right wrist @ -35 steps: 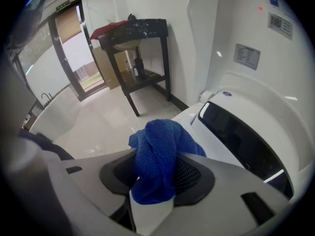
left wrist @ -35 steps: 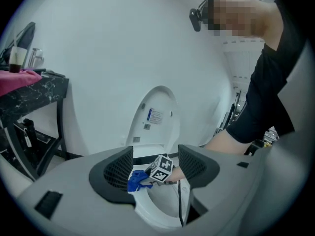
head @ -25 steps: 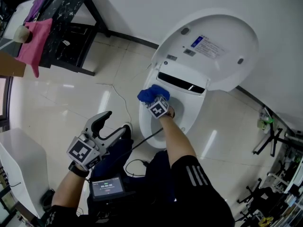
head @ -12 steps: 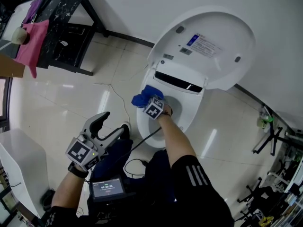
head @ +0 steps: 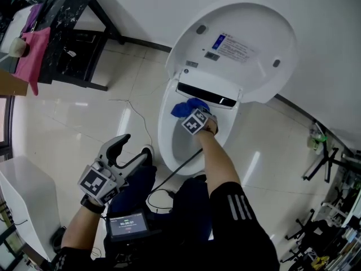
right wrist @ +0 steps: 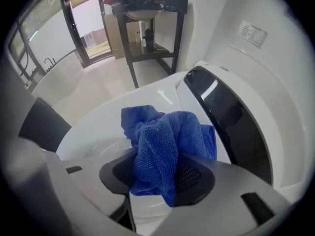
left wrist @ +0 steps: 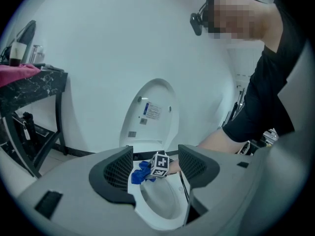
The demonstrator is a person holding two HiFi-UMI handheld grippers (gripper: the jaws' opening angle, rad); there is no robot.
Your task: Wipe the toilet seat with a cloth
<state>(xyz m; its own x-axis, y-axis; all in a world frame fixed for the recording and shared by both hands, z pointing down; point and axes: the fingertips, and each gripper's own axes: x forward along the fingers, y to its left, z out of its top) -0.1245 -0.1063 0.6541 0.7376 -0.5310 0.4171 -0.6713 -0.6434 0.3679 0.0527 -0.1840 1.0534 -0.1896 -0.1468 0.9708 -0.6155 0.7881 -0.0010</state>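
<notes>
The white toilet seat [head: 164,130] lies down under the raised lid [head: 237,44]. My right gripper [head: 190,111] is shut on a crumpled blue cloth [head: 189,106] and presses it on the back of the seat, just below the black strip [head: 206,95]. The right gripper view shows the cloth [right wrist: 167,139] bunched between the jaws of the right gripper [right wrist: 157,173], over the seat [right wrist: 106,127]. My left gripper [head: 138,149] hangs open and holds nothing, low and to the left of the bowl. Between the jaws of the left gripper [left wrist: 156,170], the seat [left wrist: 147,208] and the cloth [left wrist: 138,174] show far off.
A black marble-topped table [head: 67,16] with a pink cloth [head: 32,49] stands at the far left. A thin cable [head: 142,120] lies on the tiled floor. A white unit [head: 22,196] is at the lower left, metal stands [head: 321,160] at the right.
My right gripper has slid the blue cloth from the seat's back-left rim rightward toward the middle of the back edge. The left gripper has stayed put.
</notes>
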